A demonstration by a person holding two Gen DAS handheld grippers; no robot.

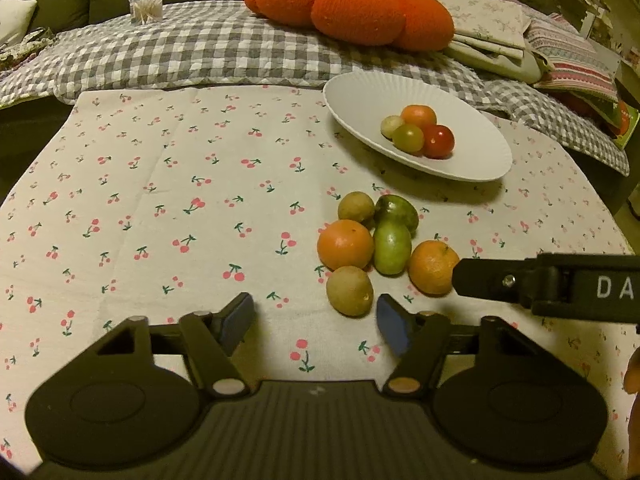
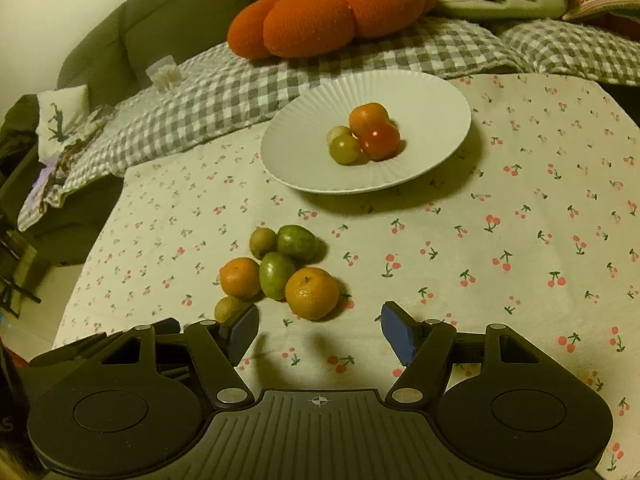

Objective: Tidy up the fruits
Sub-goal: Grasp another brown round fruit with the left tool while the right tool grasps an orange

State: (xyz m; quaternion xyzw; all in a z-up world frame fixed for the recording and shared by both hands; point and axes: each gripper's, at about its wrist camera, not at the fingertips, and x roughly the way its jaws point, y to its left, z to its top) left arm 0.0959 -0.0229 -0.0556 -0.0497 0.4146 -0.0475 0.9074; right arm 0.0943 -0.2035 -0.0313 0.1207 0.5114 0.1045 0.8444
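Four small fruits already sit in the white plate [image 2: 424,92] – likely the sorting spot. Six more lie in a loose heap [image 2: 276,272] just ahead of both grippers. The left gripper [image 1: 316,322] and the right gripper [image 2: 320,334] gape apart, holding nothing – the nearest orange [image 2: 312,292] lies just beyond the right fingertips.

Right hand-held gripper [image 2: 318,330] open, empty; nearest orange [image 2: 311,293] just ahead; white plate [image 2: 304,176] beyond.

Ribbed matt plate [image 2: 432,92], printed cloth tablecloth [image 2: 520,240]
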